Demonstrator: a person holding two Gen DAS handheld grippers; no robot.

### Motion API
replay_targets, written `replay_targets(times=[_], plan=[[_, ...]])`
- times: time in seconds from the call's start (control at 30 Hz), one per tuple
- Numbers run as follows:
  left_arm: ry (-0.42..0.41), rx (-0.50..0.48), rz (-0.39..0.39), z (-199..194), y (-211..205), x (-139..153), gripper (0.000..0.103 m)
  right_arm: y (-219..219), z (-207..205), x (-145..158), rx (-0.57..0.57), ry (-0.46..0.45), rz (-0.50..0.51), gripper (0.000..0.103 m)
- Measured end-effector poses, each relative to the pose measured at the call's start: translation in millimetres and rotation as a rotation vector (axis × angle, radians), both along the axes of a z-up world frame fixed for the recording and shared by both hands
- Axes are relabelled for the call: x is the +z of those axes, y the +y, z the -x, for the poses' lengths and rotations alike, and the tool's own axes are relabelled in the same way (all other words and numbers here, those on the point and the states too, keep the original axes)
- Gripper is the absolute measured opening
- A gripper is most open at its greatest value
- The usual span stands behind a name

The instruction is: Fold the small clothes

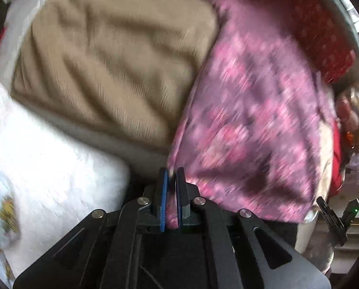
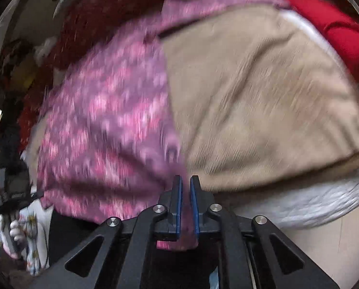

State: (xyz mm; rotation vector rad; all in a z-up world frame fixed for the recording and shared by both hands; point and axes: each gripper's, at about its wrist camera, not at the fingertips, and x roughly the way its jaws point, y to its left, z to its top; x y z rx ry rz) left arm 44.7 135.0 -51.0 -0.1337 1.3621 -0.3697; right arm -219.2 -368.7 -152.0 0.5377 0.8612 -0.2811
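A small pink and purple patterned garment [image 1: 247, 125] hangs stretched between my two grippers; it also shows in the right wrist view [image 2: 107, 125]. My left gripper [image 1: 171, 173] is shut on one edge of it, with cloth between the blue pads. My right gripper [image 2: 186, 180] is shut on another edge, with cloth bunched between its pads. Both views are motion-blurred. A tan ribbed cloth [image 1: 111, 57] lies flat beneath and beside the garment, seen too in the right wrist view [image 2: 263, 101].
A white quilted cloth [image 1: 42, 154] lies by the tan one, also in the right wrist view [image 2: 312, 204]. Red fabric [image 2: 336, 29] lies at the far side. A red dotted cloth [image 1: 319, 24] lies behind. The other gripper [image 1: 333, 216] shows at the right edge.
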Motion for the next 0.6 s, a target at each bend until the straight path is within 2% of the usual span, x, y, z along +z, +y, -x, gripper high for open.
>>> replay_targets(times=[0.03,0.13,0.2,0.27,0.37,0.47,0.5,0.57,0.6], plan=[[-0.046,-0.004,0.015,-3.7,-4.0,11.2,0.003,-1.3,-0.1,9.0,-0.003,-0.025,0.007,0.013],[-0.107,-0.032,0.048,-24.3,-31.1,33.6,0.013,-2.7,-20.6,39.3,0.011,-0.112,0.027,0.031],[-0.14,-0.06,0.033,-43.0,-59.5,38.5,0.027,2.9,-43.3,52.4,0.043,-0.153,0.039,0.033],[-0.169,-0.096,-0.018,-52.1,-95.5,30.9,0.033,8.8,-73.1,58.6,0.073,-0.177,0.063,0.033],[-0.15,-0.148,-0.095,-55.9,-131.2,10.6,0.035,15.0,-114.0,43.1,0.086,-0.158,0.061,0.032],[-0.087,-0.174,-0.173,-60.6,-148.6,-15.2,0.035,14.0,-150.7,-5.0,0.106,0.034,0.068,0.032],[-0.094,-0.175,-0.186,-60.4,-151.6,-18.8,0.035,12.9,-153.9,-11.0,0.116,0.046,0.071,0.032],[-0.128,-0.216,-0.19,-58.0,-156.5,-15.2,0.04,2.2,-151.4,4.2,0.123,-0.02,0.051,0.032],[-0.128,-0.238,-0.193,-58.3,-157.8,-14.7,0.042,-17.0,-147.5,19.6,0.091,-0.077,0.025,0.032]])
